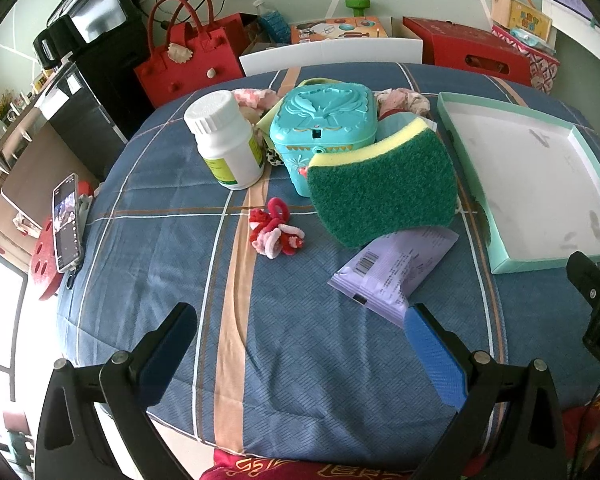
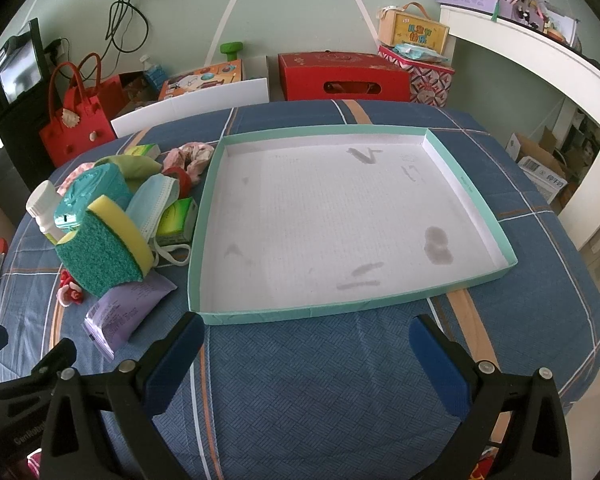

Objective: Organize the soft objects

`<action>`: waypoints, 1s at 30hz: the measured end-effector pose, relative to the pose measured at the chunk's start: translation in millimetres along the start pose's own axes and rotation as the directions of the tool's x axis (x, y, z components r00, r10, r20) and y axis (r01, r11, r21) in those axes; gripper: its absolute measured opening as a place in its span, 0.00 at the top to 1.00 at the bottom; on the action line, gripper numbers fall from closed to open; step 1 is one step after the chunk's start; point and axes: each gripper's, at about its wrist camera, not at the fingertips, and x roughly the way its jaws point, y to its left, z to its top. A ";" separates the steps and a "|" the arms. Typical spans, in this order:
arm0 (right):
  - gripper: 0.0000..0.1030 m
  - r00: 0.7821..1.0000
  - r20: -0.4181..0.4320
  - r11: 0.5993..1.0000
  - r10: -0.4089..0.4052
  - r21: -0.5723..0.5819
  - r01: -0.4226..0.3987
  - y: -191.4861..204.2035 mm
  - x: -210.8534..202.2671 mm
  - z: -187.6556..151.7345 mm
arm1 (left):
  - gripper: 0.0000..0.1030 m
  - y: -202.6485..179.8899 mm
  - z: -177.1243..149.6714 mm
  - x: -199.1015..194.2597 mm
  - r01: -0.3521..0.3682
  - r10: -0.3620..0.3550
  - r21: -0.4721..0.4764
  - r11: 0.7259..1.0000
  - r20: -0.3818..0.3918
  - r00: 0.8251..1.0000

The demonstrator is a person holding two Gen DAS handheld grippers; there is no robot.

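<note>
Blue plaid cloth covers the table (image 1: 300,340), with red bags and boxes along the green wall behind.

From the left wrist view, the left tool (image 1: 300,354) hangs low over the cloth, its fingers spread wide and holding nothing. Ahead of it and slightly right, a green-and-yellow sponge (image 1: 384,188) stands on edge, leaning against a teal plastic box (image 1: 324,124), its scouring face toward the camera and its long axis running left to right. A red-and-pink hair tie (image 1: 276,232) lies just left of the sponge, a purple packet (image 1: 392,268) lies below it, near the right finger, and a white bottle (image 1: 224,140) stands further left. Only this view shows the hair tie clearly.

From the right wrist view, the right tool (image 2: 306,360) is also wide open and empty, facing the near rim of a shallow teal-edged tray (image 2: 340,310) with a stained white floor. The sponge (image 2: 104,252) sits well left of this tool, beside the tray. Here a face mask (image 2: 154,204) and a green tissue pack (image 2: 176,220) show behind it.
</note>
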 end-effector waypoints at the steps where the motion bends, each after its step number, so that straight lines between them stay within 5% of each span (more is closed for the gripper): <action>1: 0.00 1.000 0.001 1.000 0.000 0.000 0.000 -0.2 -0.2 0.2 | 0.00 -0.2 -0.2 -0.7 -0.004 0.004 0.002 1.000 0.002 1.000; 11: 0.00 1.000 0.015 1.000 0.000 0.009 -0.001 -3.7 -3.5 1.6 | 0.00 1.5 -0.2 -8.4 -0.027 0.027 0.014 1.000 -0.001 1.000; 17: 0.00 0.999 0.014 0.998 0.052 0.033 -0.052 -7.5 -5.3 5.2 | 0.00 21.5 16.8 -27.2 0.112 -0.111 -0.051 0.992 0.004 0.994; 21: 0.00 0.994 0.069 0.996 0.086 -0.004 -0.086 -3.0 -16.9 16.7 | 0.00 36.6 40.9 -26.4 0.085 -0.082 -0.094 0.992 0.029 0.996; 30: 0.00 0.933 0.117 0.939 0.341 0.011 -0.344 12.6 -21.7 66.0 | 0.00 71.0 76.6 -8.1 0.154 -0.140 -0.258 0.954 0.074 0.987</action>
